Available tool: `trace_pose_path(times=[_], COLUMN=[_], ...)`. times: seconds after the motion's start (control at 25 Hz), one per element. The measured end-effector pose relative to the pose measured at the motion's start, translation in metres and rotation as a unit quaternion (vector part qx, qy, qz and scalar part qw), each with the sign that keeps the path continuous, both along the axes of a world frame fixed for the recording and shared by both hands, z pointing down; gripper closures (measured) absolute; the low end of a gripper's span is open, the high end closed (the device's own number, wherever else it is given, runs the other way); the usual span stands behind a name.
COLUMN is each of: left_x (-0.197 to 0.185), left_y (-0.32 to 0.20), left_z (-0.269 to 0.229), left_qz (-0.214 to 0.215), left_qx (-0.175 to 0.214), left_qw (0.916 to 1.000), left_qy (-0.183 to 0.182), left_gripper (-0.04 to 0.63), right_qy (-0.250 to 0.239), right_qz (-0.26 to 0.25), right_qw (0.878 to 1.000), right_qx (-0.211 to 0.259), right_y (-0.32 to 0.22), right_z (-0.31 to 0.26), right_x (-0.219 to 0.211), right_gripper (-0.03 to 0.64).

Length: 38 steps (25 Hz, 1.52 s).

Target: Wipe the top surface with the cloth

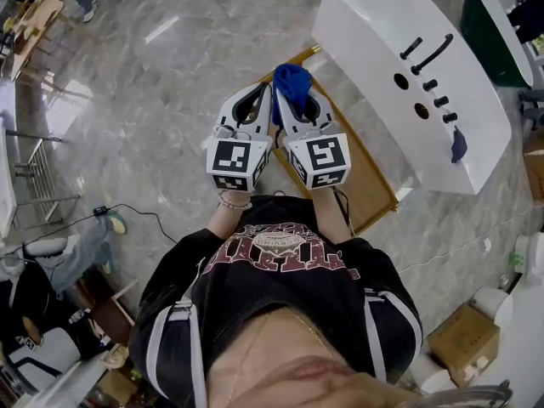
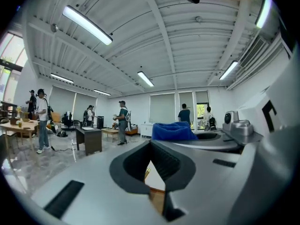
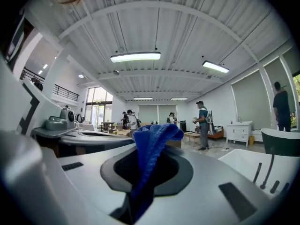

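At frame centre, the jaws of our right gripper [image 1: 295,99] clamp the bunched blue cloth [image 1: 291,76]; those of our left gripper [image 1: 261,93] sit closed and empty. We judge it best to spread the cloth flat on the glossy white counter [image 1: 374,32] at upper right and sweep in overlapping strokes.

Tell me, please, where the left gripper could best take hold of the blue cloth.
Grip the bunched end of the blue cloth standing proud of the right gripper, coming from its left: the left gripper sits alongside, empty.
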<state>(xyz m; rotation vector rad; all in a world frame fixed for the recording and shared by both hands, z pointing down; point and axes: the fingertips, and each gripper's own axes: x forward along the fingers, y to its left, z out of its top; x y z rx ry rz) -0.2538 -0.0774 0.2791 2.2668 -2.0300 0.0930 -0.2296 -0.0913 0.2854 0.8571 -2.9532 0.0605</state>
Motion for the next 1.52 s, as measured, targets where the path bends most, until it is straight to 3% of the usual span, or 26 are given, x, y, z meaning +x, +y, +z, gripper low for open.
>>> trace_pose_path(times=[0.32,0.84,1.2,1.52], left_x=[-0.016,0.021,0.033,0.041], left_y=[-0.077,-0.154,-0.179,-0.184], left_z=[0.009,0.067,0.135,0.199], left_qz=[0.099,0.242,0.29,0.316], left_qx=[-0.014,-0.061,-0.105,-0.163], left_qw=[0.9949,0.9683,0.9512,0.9346], left_qy=[0.004,-0.004,-0.007,-0.009], left_gripper=[0.548,0.548,0.548,0.548], right_qy=[0.007,0.039,0.063,0.094], right_qz=[0.095,0.243,0.315,0.316], right_qw=[0.995,0.968,0.94,0.929], right_qx=[-0.009,-0.057,-0.116,-0.166], right_y=[-0.067,-0.143,-0.172,-0.185], right_z=[0.006,0.06,0.124,0.183], right_x=[-0.017,0.019,0.048,0.046], right_gripper=[0.561,0.561,0.561,0.561])
